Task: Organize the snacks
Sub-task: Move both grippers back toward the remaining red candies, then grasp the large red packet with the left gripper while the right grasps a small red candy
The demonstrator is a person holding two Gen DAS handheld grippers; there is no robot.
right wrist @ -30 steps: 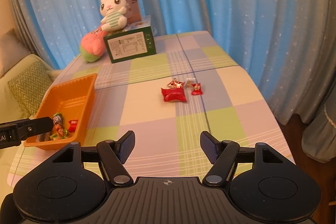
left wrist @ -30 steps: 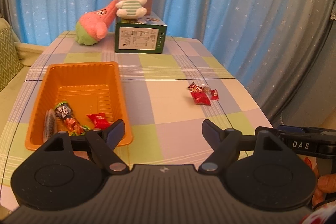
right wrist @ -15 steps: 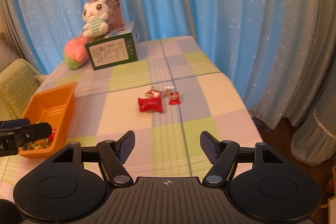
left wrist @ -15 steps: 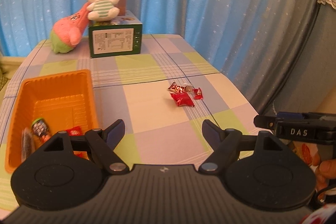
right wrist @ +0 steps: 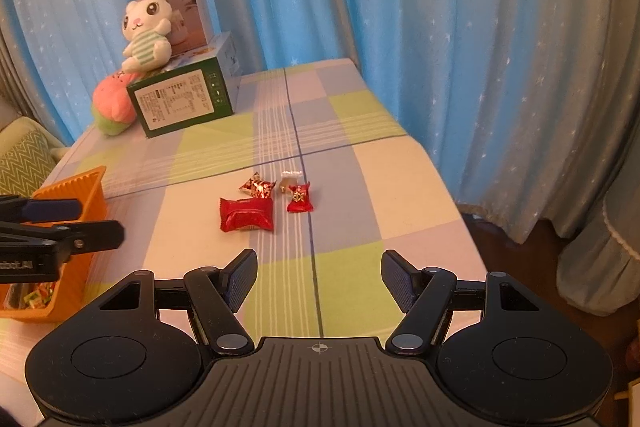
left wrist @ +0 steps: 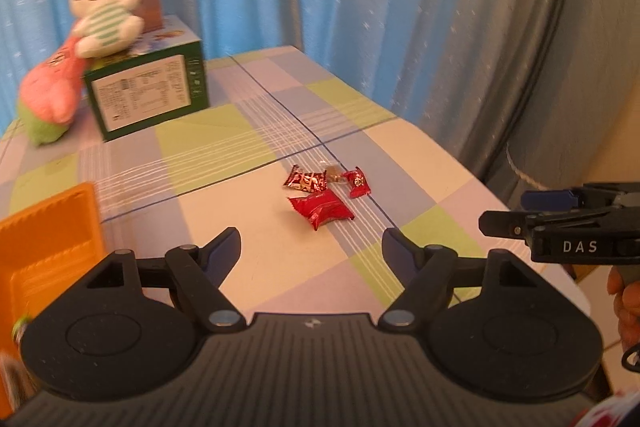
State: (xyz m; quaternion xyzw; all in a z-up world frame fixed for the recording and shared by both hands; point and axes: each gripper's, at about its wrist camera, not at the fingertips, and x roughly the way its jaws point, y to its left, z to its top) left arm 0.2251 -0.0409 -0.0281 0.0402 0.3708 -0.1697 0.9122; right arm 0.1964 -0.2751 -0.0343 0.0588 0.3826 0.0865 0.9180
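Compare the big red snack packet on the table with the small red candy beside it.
The big red packet is wide, puffy and pillow-shaped; the small red candy is narrow, with flared wrapper ends. The packet lies nearer the camera and left; the candy sits right, beside a pale candy. Both are red, loose on the tablecloth and outside the orange basket.

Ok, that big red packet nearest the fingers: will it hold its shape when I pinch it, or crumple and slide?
The big red packet looks puffy and wrinkled, so it probably gives and crumples rather than staying stiff. Its glossy film may slip on the tablecloth if pushed. It lies flat, so rolling seems unlikely, and it looks light.
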